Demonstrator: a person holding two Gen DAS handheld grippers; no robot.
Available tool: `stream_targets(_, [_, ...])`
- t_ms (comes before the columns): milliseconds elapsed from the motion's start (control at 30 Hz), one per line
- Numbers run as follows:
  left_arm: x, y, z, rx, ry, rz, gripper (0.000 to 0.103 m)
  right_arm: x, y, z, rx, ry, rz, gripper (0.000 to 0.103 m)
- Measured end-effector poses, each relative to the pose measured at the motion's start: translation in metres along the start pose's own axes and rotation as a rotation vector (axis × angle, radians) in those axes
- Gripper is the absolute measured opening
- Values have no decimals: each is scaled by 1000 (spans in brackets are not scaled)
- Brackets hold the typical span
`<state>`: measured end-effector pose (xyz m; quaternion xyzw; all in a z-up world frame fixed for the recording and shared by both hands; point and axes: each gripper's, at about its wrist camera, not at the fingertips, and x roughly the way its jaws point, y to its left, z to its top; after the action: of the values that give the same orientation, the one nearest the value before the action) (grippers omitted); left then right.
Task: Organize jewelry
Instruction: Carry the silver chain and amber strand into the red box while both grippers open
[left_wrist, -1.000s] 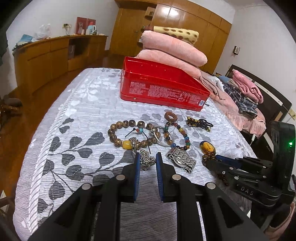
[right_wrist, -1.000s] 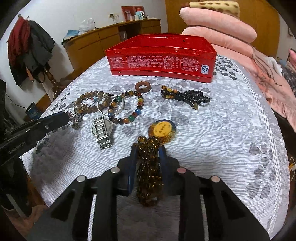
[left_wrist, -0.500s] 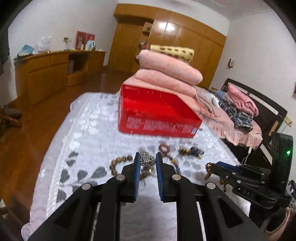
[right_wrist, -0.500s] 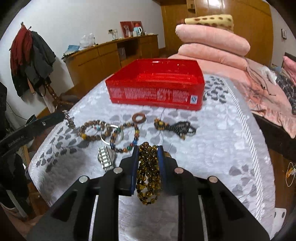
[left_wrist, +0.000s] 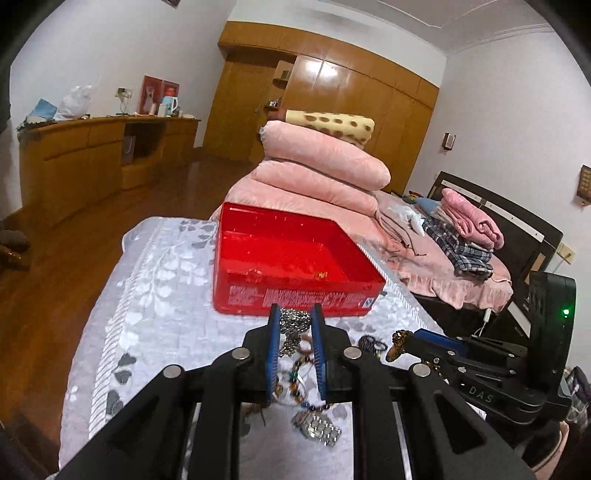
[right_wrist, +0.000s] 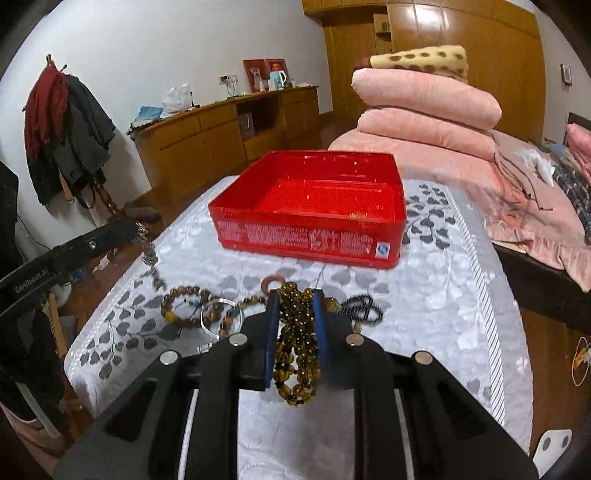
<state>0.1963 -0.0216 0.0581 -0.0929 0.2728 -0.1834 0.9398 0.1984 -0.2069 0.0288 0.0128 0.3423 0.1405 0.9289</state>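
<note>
Both tools just lifted off the worktop: left tool (left_wrist: 294, 321) pinches a silver chain (left_wrist: 291, 326), right tool (right_wrist: 295, 308) grips amber beads (right_wrist: 296, 341). Red box (right_wrist: 310, 236), probably empty, sits center frame, next stop.

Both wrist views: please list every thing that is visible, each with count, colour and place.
tin box: 1, red, open, far on the bedspread
bedspread: 1, white with grey leaves, under the jewelry
silver chain: 1, held by left gripper
amber bead strand: 1, held by right gripper
wooden bead bracelet: 1, brown, on bedspread
bangle: 1, silver, beside it
black bead string: 1, on bedspread
metal watch: 1, silver, near edge
folded quilts: pink, stacked behind box
left gripper: black, blue pads, shut
right gripper: same, shut
</note>
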Motion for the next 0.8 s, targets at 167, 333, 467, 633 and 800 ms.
stream_targets(167, [16,-3,18,3,-13,5,16,5,-10,21,14,-21,-3,17])
stream_targets(333, [33,-3,37,-4,-23,2,16,11,-18,45,40,-52,-1,17])
stream_targets(467, [49,-3,51,-10,-26,9,16,19,-24,64,66,-71,5,17])
stream_targets(633, [72,-1,69,-8,-26,23,16,38,-29,81,90,-66,13,17])
stream_targets(800, [100,5,82,-18,-7,31,16,58,-34,96,105,-61,25,17])
